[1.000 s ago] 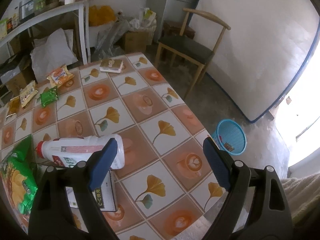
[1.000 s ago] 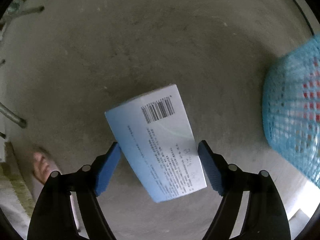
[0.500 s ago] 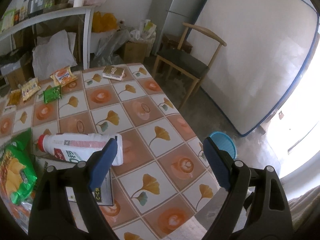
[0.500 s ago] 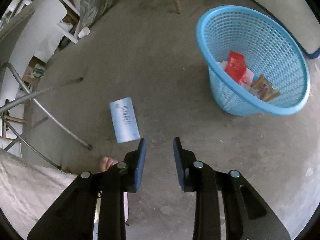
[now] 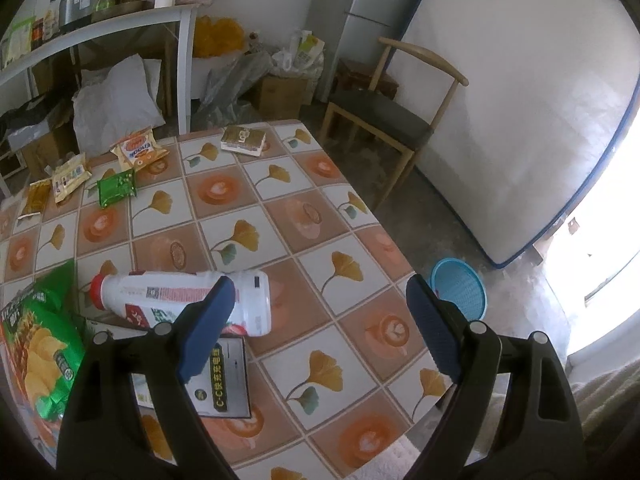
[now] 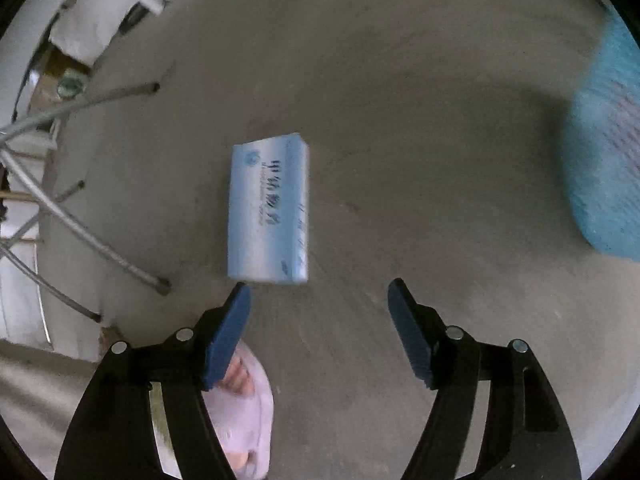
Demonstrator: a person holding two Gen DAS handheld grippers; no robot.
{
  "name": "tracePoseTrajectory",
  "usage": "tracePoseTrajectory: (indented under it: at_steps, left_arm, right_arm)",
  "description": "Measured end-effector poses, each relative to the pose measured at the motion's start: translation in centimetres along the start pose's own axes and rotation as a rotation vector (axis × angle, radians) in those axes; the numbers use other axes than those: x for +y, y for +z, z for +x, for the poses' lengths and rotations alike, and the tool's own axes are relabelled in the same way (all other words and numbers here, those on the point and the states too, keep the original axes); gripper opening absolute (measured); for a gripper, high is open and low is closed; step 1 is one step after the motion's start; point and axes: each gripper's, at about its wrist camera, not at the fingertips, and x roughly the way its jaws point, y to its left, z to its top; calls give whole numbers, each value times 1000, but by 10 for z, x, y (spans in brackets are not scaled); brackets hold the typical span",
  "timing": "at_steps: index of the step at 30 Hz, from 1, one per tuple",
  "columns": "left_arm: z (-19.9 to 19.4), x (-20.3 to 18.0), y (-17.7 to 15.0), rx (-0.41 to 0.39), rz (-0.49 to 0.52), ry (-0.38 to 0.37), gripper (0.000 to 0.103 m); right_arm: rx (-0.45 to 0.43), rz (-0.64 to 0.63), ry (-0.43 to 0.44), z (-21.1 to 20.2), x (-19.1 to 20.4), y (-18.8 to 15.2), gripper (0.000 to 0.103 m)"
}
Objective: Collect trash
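A light blue box (image 6: 268, 208) lies flat on the concrete floor, just ahead of my right gripper (image 6: 318, 292). That gripper's jaws are opening, with nothing between them. The blue mesh basket (image 6: 604, 160) is blurred at the right edge, apart from the box; the left wrist view shows the same basket (image 5: 460, 292) on the floor beyond the table corner. My left gripper (image 5: 319, 286) hangs open over the tiled table (image 5: 352, 340). Under its left finger lies a white bottle with a red cap (image 5: 180, 300). A green chip bag (image 5: 36, 344) lies further left.
A black and white card (image 5: 228, 384) lies under the bottle. Several snack packets (image 5: 136, 148) and a flat pack (image 5: 244, 138) sit at the table's far side. A wooden chair (image 5: 384, 116) stands beyond. A slippered foot (image 6: 240, 392) and metal table legs (image 6: 100, 240) flank the right gripper.
The blue box left the right gripper's jaws and came to rest on the floor. The jaws narrowed, then widened again, and the gripper swung back over the box. The left view barely changed.
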Motion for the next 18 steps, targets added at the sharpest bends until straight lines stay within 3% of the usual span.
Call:
tracePoseTrajectory:
  at_steps: [8, 15, 18]
  left_arm:
    - [17, -4, 2, 39, -34, 20, 83]
    - [28, -2, 0, 70, -63, 30, 83]
    - [28, -3, 0, 70, -65, 30, 83]
  right_arm:
    - [67, 2, -62, 60, 49, 42, 73]
    - [126, 25, -173, 96, 61, 46, 74]
    - [132, 47, -183, 103, 58, 45, 74]
